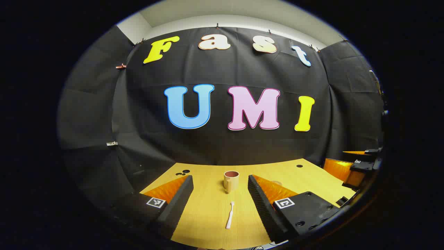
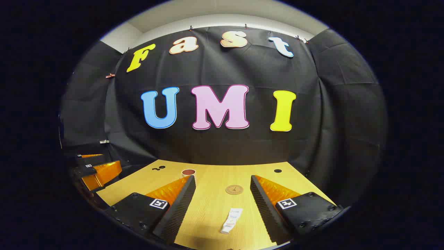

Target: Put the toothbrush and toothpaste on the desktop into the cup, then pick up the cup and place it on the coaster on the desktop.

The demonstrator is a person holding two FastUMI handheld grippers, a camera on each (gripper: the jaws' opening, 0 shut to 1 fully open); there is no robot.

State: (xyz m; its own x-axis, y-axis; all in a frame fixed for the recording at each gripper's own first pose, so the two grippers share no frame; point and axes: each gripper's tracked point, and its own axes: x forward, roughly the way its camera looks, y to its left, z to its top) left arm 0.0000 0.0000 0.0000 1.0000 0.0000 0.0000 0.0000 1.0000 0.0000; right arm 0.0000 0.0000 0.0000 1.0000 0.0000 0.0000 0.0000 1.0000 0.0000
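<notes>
Both tools, left (image 1: 220, 198) and right (image 2: 222, 201), hang spread; the thin toothbrush (image 1: 230, 215), lower centre, lies flat and may slip the pinch.

Light wood-grain worktop (image 1: 208, 222) with dark round holes near its far edge. On it: a beige ceramic cup with a reddish inside (image 1: 231, 180), upright, toward the far side; a white toothbrush (image 1: 230, 215) lying flat, nearer than the cup and apart from it; a round tan coaster (image 2: 234, 189) to the cup's right; a small white toothpaste tube (image 2: 232, 215) lying flat, nearer than the coaster.
</notes>
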